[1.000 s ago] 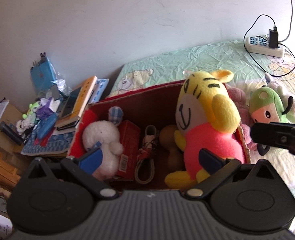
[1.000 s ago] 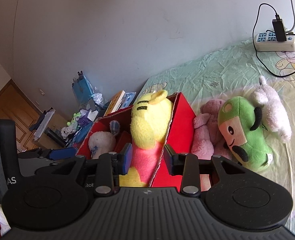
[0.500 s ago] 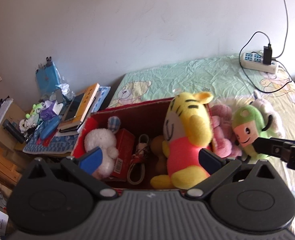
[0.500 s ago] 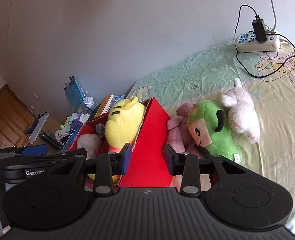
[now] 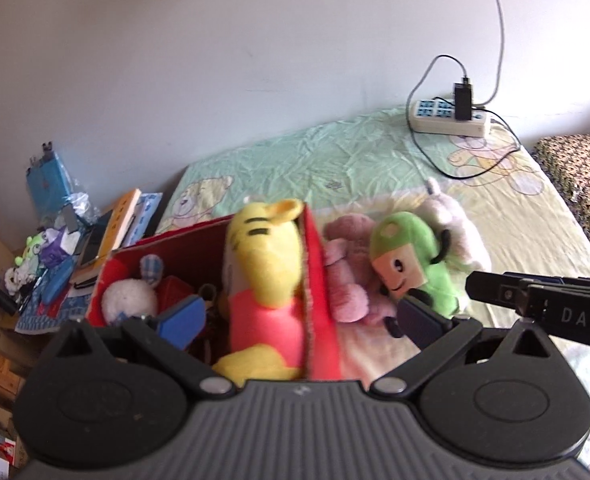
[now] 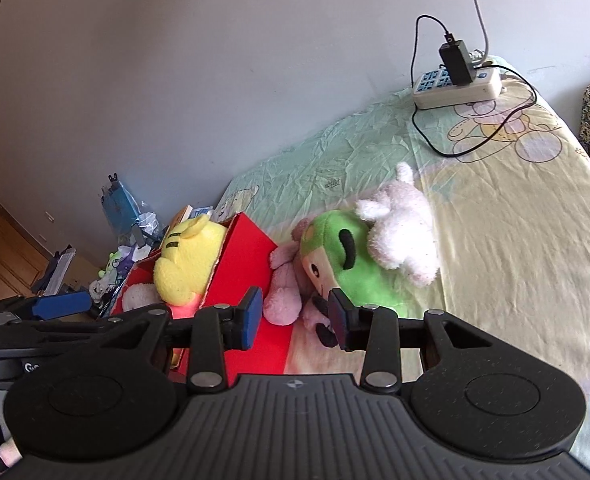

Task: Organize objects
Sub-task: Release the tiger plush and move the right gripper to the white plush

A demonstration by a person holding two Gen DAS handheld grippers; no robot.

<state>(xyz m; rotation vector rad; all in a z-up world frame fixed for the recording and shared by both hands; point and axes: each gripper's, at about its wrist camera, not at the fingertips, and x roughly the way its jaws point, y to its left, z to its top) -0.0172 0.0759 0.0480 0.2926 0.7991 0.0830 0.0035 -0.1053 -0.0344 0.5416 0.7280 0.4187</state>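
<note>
- Right gripper (image 6: 295,322) empty, jaws partly apart; left gripper (image 5: 295,320) wide apart, empty.
- Green plush (image 6: 347,268) on bed (image 6: 515,240) beside red box (image 6: 251,256), between pink and white toys.
- Looks soft, light, squashy; pinch mid-body.

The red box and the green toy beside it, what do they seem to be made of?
The red box looks like cardboard with a matte red coat: its torn top edge shows brown, corrugated-looking board. The green toy looks like soft plush fabric, fuzzy and matte; what fills it cannot be seen.
</note>
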